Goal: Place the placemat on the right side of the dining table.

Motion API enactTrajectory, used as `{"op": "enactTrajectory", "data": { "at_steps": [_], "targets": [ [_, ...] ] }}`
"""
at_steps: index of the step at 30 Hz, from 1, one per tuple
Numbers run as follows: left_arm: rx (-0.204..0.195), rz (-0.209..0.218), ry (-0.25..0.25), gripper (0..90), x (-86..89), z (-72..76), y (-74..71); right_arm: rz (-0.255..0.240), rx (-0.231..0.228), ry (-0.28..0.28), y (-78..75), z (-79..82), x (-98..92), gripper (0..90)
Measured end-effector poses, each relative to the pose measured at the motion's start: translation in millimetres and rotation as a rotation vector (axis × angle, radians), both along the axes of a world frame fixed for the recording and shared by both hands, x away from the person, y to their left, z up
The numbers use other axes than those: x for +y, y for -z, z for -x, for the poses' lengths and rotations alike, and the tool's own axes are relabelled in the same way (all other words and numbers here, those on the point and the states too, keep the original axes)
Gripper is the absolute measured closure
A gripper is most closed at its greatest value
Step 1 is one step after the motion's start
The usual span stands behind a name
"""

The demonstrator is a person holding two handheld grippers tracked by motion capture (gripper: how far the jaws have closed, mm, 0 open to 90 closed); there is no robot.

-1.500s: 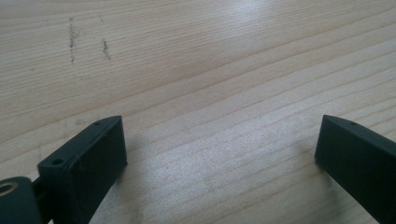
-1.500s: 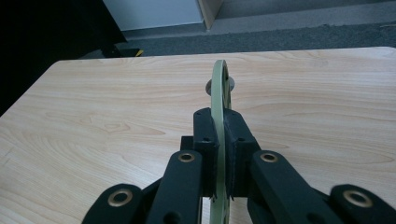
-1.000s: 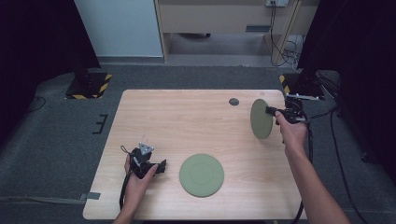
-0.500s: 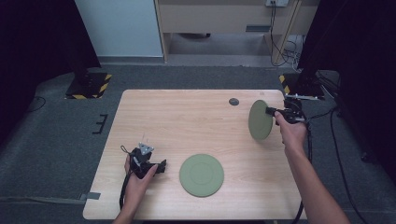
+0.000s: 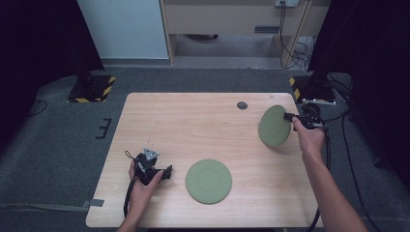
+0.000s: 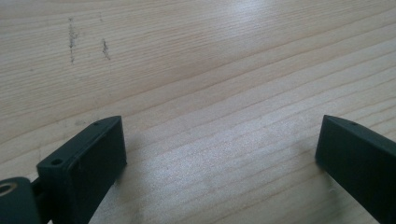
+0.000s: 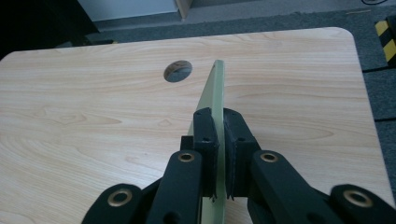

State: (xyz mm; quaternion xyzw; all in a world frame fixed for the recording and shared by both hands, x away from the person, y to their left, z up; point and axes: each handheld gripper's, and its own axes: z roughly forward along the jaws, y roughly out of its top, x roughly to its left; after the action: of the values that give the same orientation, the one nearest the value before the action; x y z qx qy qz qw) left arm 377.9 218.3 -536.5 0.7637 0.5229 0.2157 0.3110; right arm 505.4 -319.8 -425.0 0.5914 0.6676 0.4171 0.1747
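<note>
The round, flat, pale green plate (image 5: 274, 125) held in the air sits at the right of the high view, over the far right part of the light wooden desk (image 5: 193, 125), immediately left of the right tool (image 5: 290, 117) that grips its rim. In the right gripper view that plate (image 7: 214, 95) stands on edge straight ahead of the right tool (image 7: 219, 135), whose two black jaws are pressed onto its thin rim from either side, pinching it. The plate is tipped up nearly vertical, its face turned toward the left of the high view and its edge running away from the tool toward the dark round hole (image 7: 178, 71) in the desk, which lies just beyond and left of the plate's far tip.

There are two green plates: the lifted one, and a second round green plate (image 5: 209, 181) lying flat on the desk in the lower middle of the high view, well apart from the first.

There are two tools. The left tool (image 5: 167, 171) rests low at the lower left of the high view, just left of the flat plate and not touching it. In the left gripper view its jaws stand spread wide with bare desk (image 6: 210, 93) between them.
</note>
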Motion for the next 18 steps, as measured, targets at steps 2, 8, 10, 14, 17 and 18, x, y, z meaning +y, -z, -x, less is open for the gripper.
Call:
{"op": "enactTrajectory", "data": {
  "at_steps": [2, 8, 10, 14, 17, 18],
  "targets": [
    [-0.001, -0.001, 0.001, 1.4, 0.0, 0.1, 0.0, 0.004, 0.005, 0.003, 1.8, -0.7, -3.8, 85.9],
    [-0.008, -0.011, 0.007, 2.2, 0.3, 0.8, -0.9, 0.013, 0.015, 0.011, 7.5, -3.3, -12.5, 85.9],
    [-0.009, -0.015, 0.011, 2.7, 0.2, 1.2, -1.3, 0.014, 0.02, 0.01, 10.0, -4.8, -15.9, 85.9],
    [-0.012, -0.006, 0.009, 2.7, 2.1, 1.5, -2.3, 0.009, 0.03, 0.018, 16.0, -7.6, -23.1, 85.8],
    [-0.017, 0.002, 0.0, 2.7, 5.3, 1.6, -3.2, 0.006, 0.035, 0.023, 20.3, -9.4, -28.1, 85.8],
    [-0.018, 0.001, -0.003, 2.8, 6.4, 1.5, -3.3, 0.004, 0.038, 0.027, 21.7, -9.8, -29.3, 85.8]
  ]
}}
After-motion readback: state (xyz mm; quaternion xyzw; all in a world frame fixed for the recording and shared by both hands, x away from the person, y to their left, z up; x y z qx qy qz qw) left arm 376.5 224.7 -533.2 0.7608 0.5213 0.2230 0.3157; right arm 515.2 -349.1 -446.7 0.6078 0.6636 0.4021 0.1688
